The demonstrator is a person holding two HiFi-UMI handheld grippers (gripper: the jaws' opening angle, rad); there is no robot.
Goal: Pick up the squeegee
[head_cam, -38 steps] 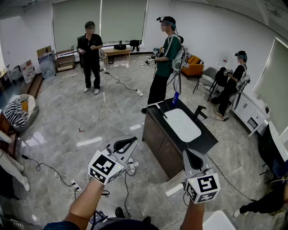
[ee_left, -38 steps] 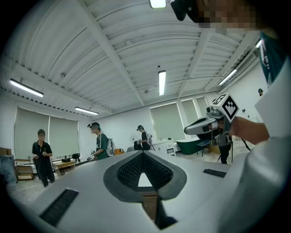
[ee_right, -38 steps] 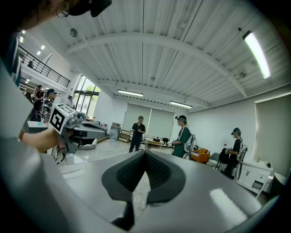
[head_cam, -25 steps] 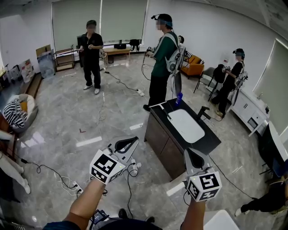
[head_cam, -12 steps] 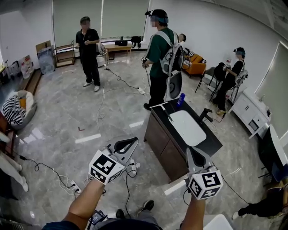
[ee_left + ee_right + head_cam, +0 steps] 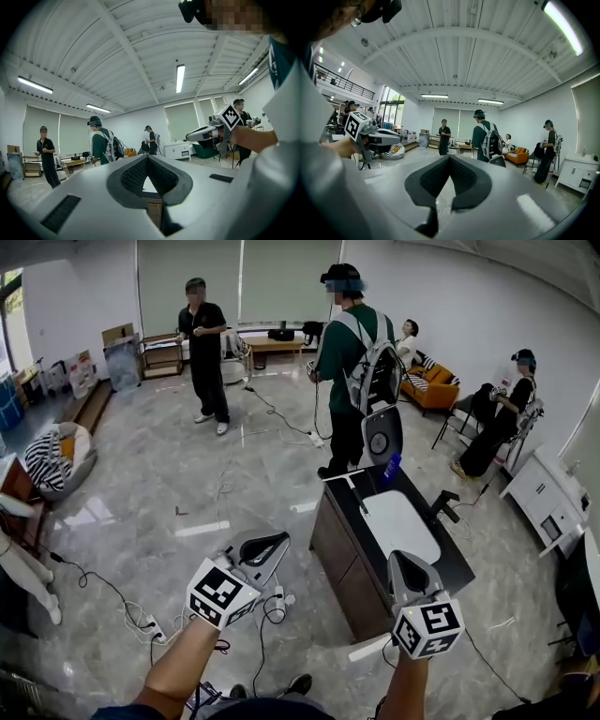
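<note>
Squeegee (image 6: 353,489) lies on the dark counter (image 6: 450,554), well ahead of both tongs.
Left tongs (image 6: 277,540) and right tongs (image 6: 401,563) are pressed together and empty; the squeegee looks light, and its thin stiff handle seems best to pinch.

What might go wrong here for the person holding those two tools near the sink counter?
Cables lie on the floor just ahead, a likely trip. A person in green stands at the counter's far end near the squeegee, so a reach might bump them. The left hand-held gripper and right hand-held gripper are shut; unopened, they would only shove the squeegee.
</note>
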